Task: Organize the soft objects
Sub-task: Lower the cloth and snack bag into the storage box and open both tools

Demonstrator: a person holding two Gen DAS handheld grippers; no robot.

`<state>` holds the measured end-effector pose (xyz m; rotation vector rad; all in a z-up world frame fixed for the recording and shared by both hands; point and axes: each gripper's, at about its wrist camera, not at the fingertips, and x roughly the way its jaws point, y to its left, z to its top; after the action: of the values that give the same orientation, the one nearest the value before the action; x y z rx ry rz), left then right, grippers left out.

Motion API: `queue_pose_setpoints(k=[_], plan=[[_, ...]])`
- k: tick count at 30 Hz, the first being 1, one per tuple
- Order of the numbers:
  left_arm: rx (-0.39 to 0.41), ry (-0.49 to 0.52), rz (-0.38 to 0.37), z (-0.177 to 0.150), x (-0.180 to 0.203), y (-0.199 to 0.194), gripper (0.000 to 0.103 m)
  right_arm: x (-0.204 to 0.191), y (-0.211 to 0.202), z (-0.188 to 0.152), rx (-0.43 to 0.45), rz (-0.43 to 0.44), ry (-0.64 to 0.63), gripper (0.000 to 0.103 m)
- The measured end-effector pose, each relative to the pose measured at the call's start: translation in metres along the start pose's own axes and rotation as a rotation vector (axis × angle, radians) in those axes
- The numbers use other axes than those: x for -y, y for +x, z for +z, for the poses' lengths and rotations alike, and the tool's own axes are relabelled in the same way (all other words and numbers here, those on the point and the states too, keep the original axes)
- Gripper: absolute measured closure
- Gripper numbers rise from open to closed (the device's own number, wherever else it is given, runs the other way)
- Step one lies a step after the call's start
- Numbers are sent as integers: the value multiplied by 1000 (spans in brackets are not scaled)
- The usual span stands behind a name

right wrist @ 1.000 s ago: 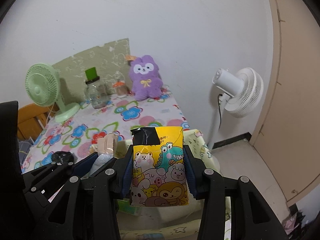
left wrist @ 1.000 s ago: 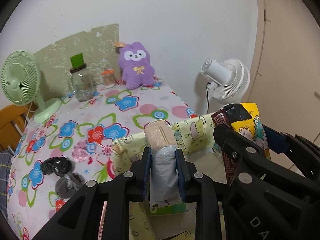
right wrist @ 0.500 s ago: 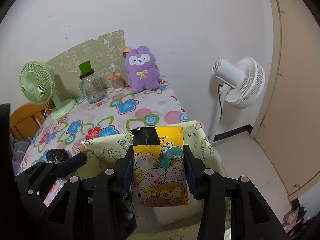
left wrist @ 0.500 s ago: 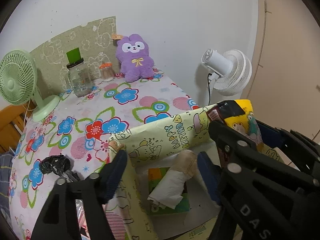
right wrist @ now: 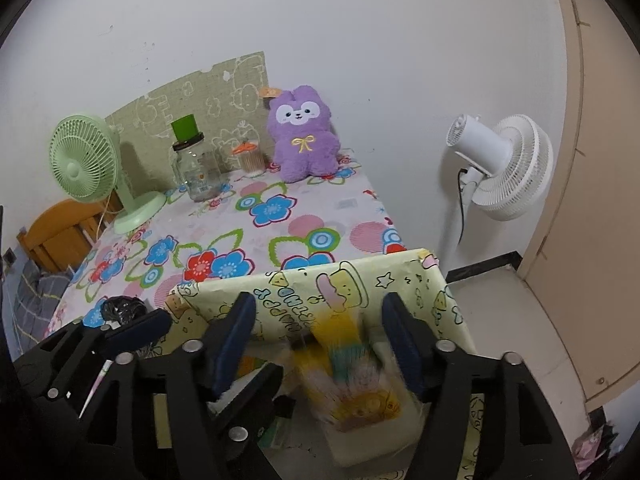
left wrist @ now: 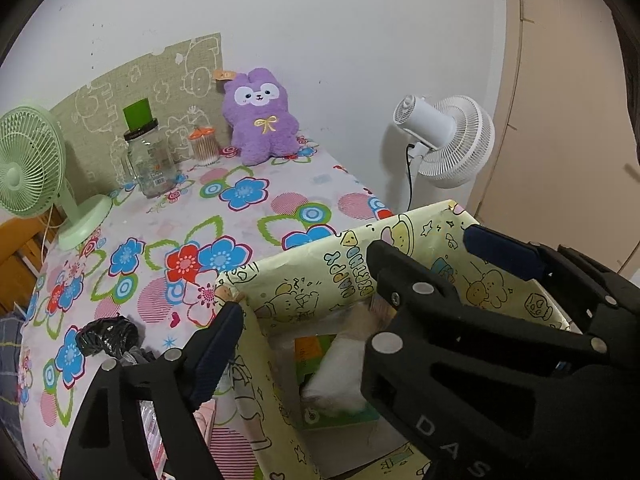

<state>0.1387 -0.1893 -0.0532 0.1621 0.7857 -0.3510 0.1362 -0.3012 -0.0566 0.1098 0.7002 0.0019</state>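
Yellow cartoon pouch point(right wrist: 352, 364) is seen blurred, released between the right gripper's point(right wrist: 320, 340) just-opened jaws, above the box point(right wrist: 400, 280); left gripper point(left wrist: 304, 288) just opened, empty.

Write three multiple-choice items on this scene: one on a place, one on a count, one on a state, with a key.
1. Where does the purple plush toy sit?
A. inside the yellow box
B. at the far end of the table, against the wall
C. on the floor by the white fan

2. How many fans show?
A. one
B. two
C. three

3. What is the state of the right tool?
A. open, the yellow cartoon packet loose between its fingers
C. shut on the glass jar
B. shut on the purple toy

Key:
1 B: it leans on the wall beyond the glass jar.
2 B: a green fan on the table and a white fan on the floor.
3 A: its jaws have just been opening; the blurred yellow cartoon packet lies clear of both pads over the yellow box.
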Motion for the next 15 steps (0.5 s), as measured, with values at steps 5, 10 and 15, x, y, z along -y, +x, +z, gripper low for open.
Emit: queue_pose_setpoints(k=[5,10,15], plan=[[15,-1,-1,-1,0,-7,11,-1,-9,-1,-8,-4,-9,29],[36,8,0,-3,2,-18,10,-3,-21,-2,6,-9,-10,24],[60,9,5,-6,0,-31,9,-9,-34,-3,25,-11,-16,21]])
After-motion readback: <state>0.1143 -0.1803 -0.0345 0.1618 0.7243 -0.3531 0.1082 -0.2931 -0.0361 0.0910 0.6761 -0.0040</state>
